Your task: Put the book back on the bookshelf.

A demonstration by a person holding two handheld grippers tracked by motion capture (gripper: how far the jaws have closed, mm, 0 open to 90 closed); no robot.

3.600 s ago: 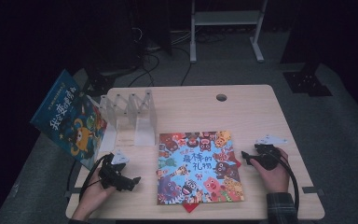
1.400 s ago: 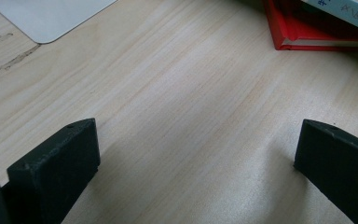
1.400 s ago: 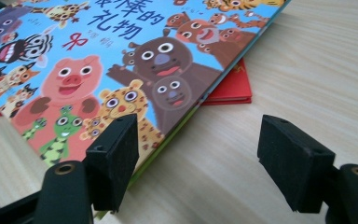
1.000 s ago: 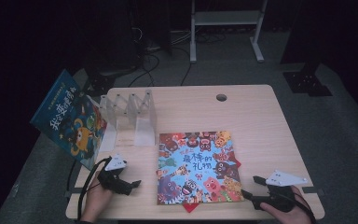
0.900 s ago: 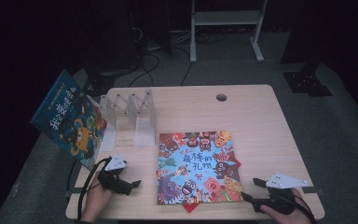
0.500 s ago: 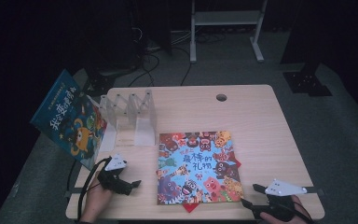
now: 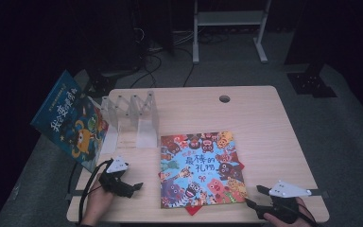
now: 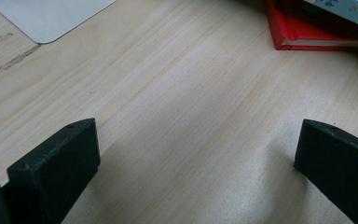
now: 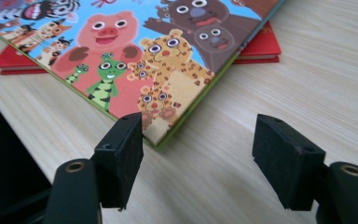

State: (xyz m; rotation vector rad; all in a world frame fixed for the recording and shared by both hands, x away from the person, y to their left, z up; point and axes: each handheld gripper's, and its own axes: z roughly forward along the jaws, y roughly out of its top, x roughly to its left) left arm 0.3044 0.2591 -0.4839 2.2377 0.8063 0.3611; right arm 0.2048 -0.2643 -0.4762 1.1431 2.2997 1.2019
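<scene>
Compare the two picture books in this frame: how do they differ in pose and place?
The animal picture book lies flat on the table, on top of a red book; the blue picture book stands tilted at the table's left edge, beside the clear rack. The animal picture book's corner sits at the right gripper, whose open jaws have just been closing; the blue picture book is far from it. Both have colourful cartoon covers.

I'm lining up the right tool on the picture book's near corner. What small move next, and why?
Probably ease the right tool forward and a touch left, so the picture book corner sits between its jaws. They have just been closing a little but stand open, with the corner just ahead of the left one and nothing between them. The book lies flat on a red book on the table.
</scene>
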